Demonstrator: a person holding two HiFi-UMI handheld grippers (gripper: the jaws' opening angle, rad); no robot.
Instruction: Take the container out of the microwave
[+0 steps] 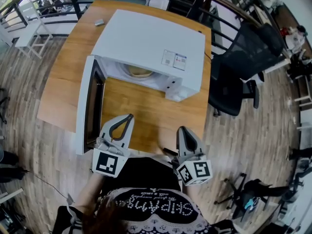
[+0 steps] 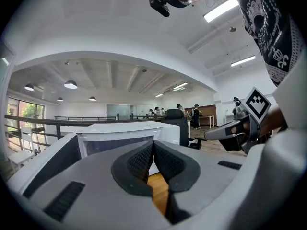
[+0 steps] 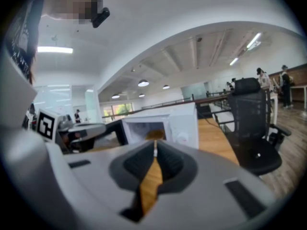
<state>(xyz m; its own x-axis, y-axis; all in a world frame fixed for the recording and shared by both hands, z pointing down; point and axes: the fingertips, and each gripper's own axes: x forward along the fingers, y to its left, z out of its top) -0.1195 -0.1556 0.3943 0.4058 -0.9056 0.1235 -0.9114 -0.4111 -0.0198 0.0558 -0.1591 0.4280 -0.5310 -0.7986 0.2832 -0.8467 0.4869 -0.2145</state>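
A white microwave stands on the wooden table with its door swung wide open to the left. Inside its cavity lies a tan, round container, only partly seen under the top edge; the right gripper view shows the container straight ahead. My left gripper hovers over the table in front of the open door, jaws shut and empty. My right gripper hangs beside it near the table's front edge, its pads meeting with nothing between them.
A black office chair stands right of the table. A small grey object lies at the table's far left corner. Behind the table runs a dark railing, with a white stool at the left.
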